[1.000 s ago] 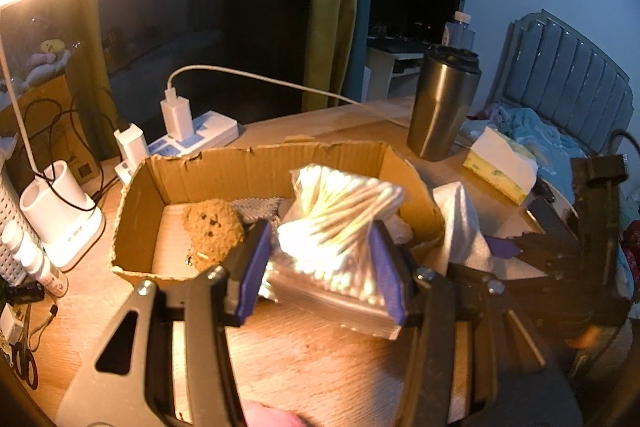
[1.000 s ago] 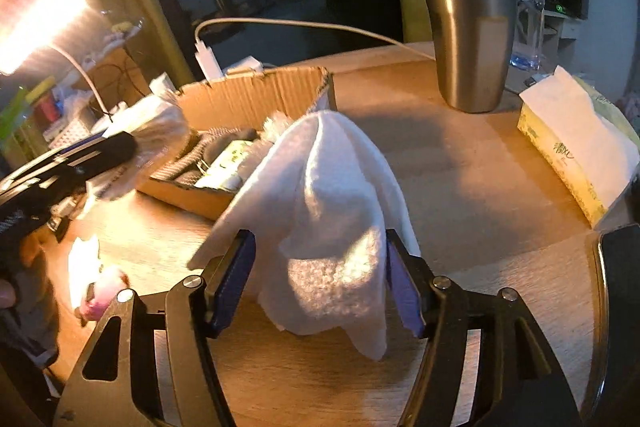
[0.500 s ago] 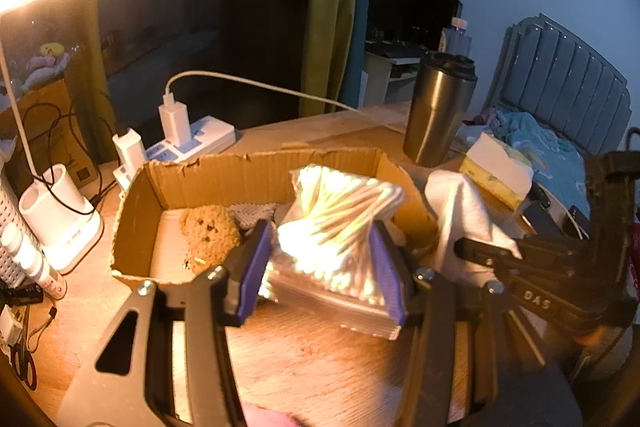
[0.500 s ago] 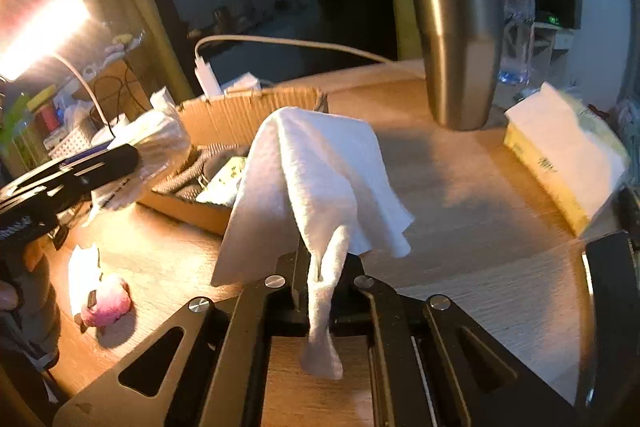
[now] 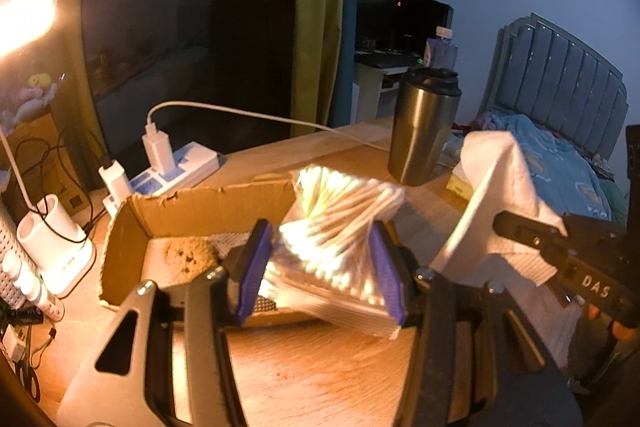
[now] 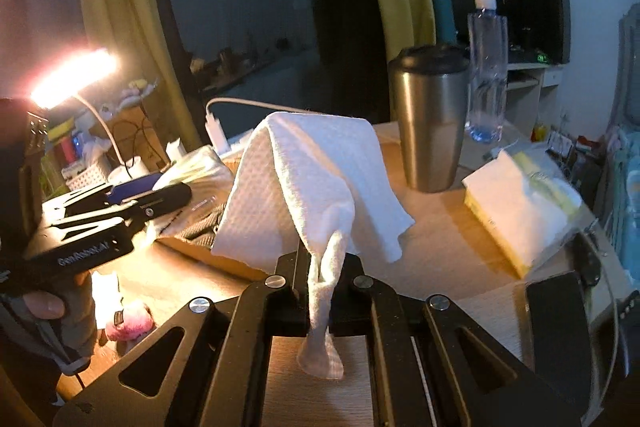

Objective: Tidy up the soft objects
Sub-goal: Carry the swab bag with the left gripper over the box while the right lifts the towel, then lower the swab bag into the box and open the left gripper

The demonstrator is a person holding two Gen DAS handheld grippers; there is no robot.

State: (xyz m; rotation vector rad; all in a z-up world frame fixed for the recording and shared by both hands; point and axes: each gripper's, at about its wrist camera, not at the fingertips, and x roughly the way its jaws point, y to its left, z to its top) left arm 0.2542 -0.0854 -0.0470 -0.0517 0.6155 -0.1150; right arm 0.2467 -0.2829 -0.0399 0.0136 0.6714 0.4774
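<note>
My left gripper (image 5: 320,267) is shut on a clear pack of cotton swabs (image 5: 340,235) and holds it above the near right corner of the cardboard box (image 5: 188,203). A brown plush toy (image 5: 186,257) and a grey knit cloth (image 5: 228,239) lie in the box. My right gripper (image 6: 320,267) is shut on a white cloth (image 6: 312,179) and holds it lifted above the wooden table. The cloth also shows in the left wrist view (image 5: 496,187), with the right gripper (image 5: 560,251) to the right of the box. The left gripper (image 6: 132,203) shows at the left of the right wrist view.
A steel tumbler (image 6: 430,119) and a water bottle (image 6: 486,67) stand behind. A tissue pack (image 6: 520,203) lies at the right. A pink soft toy (image 6: 128,319) lies on the table (image 6: 448,251) at the left. A power strip (image 5: 176,171), chargers and a lamp sit left of the box.
My right gripper closed on the white cloth and lifted it off the table. My left gripper rose a little with the cotton swabs.
</note>
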